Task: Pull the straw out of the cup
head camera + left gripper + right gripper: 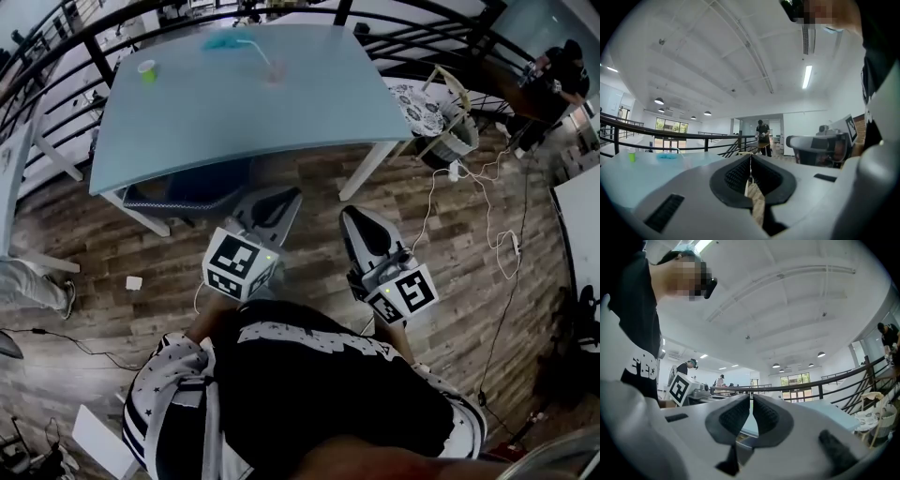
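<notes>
In the head view a clear cup (274, 72) stands at the far side of the light-blue table (234, 112), with a pale straw (257, 52) leaning out of it to the left. My left gripper (284, 196) and right gripper (352, 216) are held low in front of my body, above the wood floor and short of the table's near edge. Both are shut with nothing between the jaws. The left gripper (750, 160) points over the table top; the right gripper (751, 400) points toward the table (820, 409) and railing. The cup is too small to tell in both gripper views.
A small green cup (147, 70) and a blue object (222, 41) also sit on the table. A dark chair (183, 195) is tucked under its near edge. A stool with cloth (439, 111), floor cables (487, 216), black railings and a person (555, 80) lie to the right.
</notes>
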`<state>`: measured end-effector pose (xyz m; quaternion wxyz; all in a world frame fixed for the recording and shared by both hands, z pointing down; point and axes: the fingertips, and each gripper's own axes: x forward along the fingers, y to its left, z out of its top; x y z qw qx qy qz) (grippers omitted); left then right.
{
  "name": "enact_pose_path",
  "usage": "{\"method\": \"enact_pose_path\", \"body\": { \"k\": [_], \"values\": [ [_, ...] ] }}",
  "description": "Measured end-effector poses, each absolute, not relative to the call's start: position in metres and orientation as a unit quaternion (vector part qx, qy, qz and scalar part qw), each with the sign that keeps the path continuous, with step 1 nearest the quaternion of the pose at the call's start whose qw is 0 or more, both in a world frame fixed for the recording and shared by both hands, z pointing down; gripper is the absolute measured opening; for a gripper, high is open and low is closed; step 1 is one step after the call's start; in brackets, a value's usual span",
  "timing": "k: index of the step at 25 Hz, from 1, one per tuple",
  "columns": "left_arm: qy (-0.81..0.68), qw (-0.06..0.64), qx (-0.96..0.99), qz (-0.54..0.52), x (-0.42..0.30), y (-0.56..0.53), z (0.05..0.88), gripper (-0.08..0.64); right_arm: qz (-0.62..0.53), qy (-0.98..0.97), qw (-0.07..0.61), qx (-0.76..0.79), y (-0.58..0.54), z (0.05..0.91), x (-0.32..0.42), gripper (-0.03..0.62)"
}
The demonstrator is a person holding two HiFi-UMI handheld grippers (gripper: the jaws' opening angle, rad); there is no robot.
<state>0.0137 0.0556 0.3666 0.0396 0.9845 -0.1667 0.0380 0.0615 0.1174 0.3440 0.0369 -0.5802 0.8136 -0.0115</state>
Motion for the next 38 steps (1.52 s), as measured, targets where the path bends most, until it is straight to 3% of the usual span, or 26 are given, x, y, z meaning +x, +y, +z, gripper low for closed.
{"method": "enact_pose_path", "body": {
  "k": [16, 38],
  "values": [
    [-0.173, 0.003, 0.983, 0.057, 0.004, -0.031, 0.369, 0.014, -0.017, 0.82, 0.033, -0.571, 0.02, 0.344, 0.052, 0.031],
    [-0.219, 0.026, 0.974, 0.051, -0.041, -0.148, 0.384, 0.014, -0.022, 0.844, 0.021, -0.536, -0.104, 0.36, 0.013, 0.031]
  ]
}}
